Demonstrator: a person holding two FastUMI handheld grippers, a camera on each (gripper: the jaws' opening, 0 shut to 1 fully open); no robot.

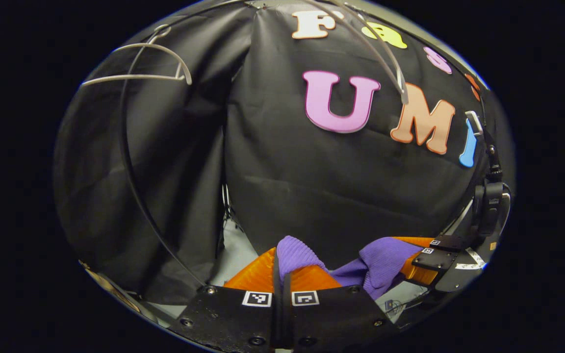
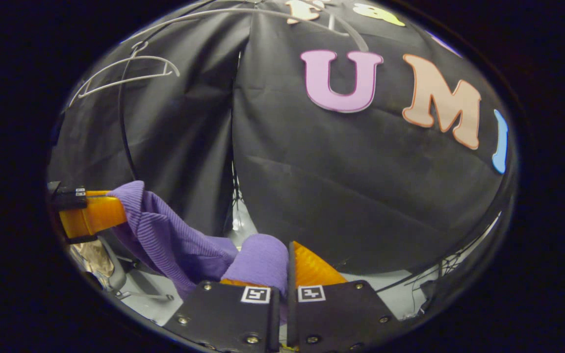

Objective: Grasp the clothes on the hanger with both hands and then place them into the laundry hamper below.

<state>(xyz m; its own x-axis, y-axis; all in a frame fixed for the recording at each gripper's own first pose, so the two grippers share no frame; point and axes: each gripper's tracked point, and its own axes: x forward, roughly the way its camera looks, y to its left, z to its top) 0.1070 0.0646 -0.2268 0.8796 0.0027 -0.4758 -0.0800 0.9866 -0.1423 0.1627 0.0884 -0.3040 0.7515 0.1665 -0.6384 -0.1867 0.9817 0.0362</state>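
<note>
1. Since the purple ribbed garment (image 2: 165, 235) is already off the hangers and strung between the two tools, the step in hand looks like the carry down to the hamper — the grasp itself is done.
2. The cloth hangs in mid-air in front of the black booth wall, its long axis running side to side from one grip to the other, sagging in the middle (a loose fold droops between them).
3. The left hand-held gripper (image 1: 282, 274) is closed with a bunch of the purple fabric pinched between its fingers; the right hand-held gripper (image 2: 288, 267) is likewise clamped on the other end.
4. Up on the left, a bare white hanger (image 1: 140, 63) hangs from the rail.
5. Next move, as I judge it: lower both hands together over the hamper, which I cannot make out clearly, then open both grips — keeping the cloth from snagging on the rim.
</note>
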